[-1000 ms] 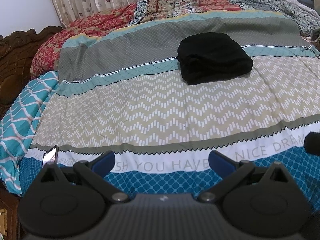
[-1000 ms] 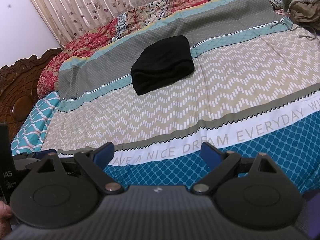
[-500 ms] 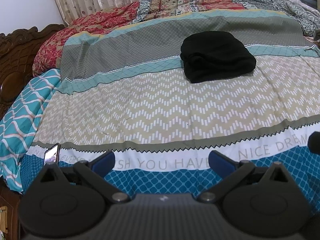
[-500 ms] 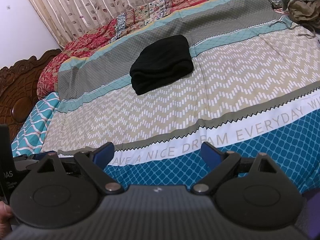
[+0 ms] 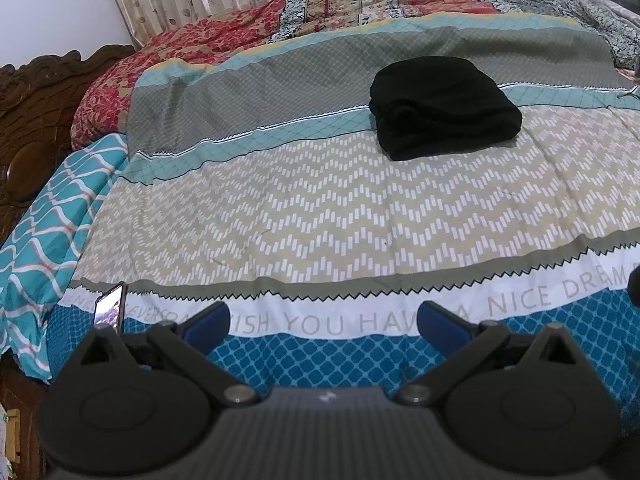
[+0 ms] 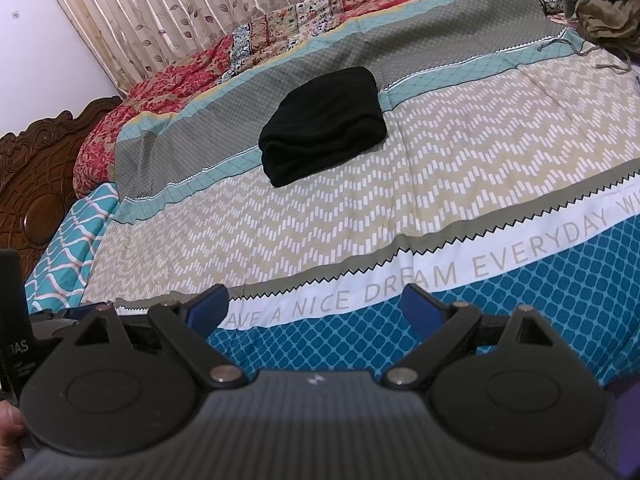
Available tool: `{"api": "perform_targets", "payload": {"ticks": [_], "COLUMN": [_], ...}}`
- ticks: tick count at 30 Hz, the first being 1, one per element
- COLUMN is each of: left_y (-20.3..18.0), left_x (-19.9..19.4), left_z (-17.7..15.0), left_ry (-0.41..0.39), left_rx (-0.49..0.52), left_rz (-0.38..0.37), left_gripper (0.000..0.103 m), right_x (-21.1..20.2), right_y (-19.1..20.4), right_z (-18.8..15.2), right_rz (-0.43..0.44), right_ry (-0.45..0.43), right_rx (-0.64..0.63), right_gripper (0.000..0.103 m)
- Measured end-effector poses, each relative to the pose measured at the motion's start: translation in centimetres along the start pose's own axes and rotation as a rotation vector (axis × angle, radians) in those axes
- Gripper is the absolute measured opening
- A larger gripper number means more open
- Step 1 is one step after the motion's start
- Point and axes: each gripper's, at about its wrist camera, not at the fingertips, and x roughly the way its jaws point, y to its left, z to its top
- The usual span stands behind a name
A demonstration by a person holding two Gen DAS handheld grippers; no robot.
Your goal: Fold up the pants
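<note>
The black pants (image 5: 444,106) lie folded into a thick compact bundle on the patterned bedspread (image 5: 320,208), at the far middle of the bed; they also show in the right wrist view (image 6: 324,124). My left gripper (image 5: 324,326) is open and empty, held back over the near blue edge of the bedspread, far from the pants. My right gripper (image 6: 314,306) is open and empty too, over the same near edge (image 6: 400,280), well short of the pants.
A phone (image 5: 110,306) lies at the near left edge of the bed. A carved wooden headboard (image 5: 36,120) stands at the left. Red patterned quilts (image 5: 240,44) and a curtain (image 6: 180,12) run along the far side. A heap of clothes (image 6: 600,4) lies far right.
Both grippers have drifted slightly; the left view has shifted a little so the pants sit a bit further right. The pants have not moved, and both grippers stay open.
</note>
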Motion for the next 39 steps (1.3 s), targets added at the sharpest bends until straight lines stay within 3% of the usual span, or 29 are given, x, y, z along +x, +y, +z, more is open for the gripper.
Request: {"api": "perform_targets", "payload": {"ticks": [39], "left_y": [0.04], "left_x": [0.68], "left_z": [-0.03], "left_ry": [0.046], "left_rx": [-0.008], "left_rz": [-0.037], "left_gripper": [0.103], "right_x": [0.08], "right_y": [-0.11], "right_z": [-0.13], "right_rz": [-0.004], "right_ry": [0.002], "right_rx": [0.008], "right_gripper": [0.095]}}
